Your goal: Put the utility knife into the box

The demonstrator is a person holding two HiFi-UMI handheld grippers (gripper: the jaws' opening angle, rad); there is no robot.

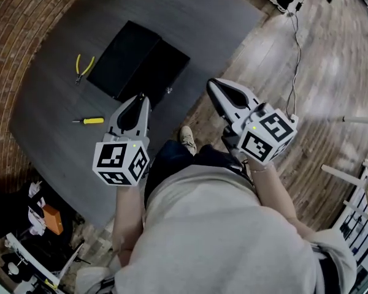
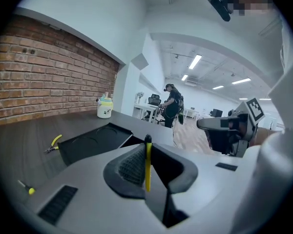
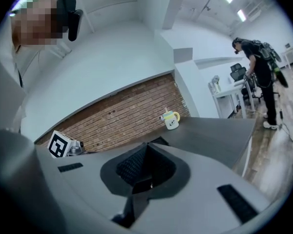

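Left hand-held gripper (image 1: 140, 100) with utility knife (image 2: 147, 163), near open box (image 1: 135, 63)

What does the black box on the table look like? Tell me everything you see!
The black box lies open and flat on the dark grey table, its two halves side by side like an open book. It looks like matte plastic with low rims, and one half shows faint round outlines. I cannot make out anything inside. Yellow pliers lie beside it, not touching.
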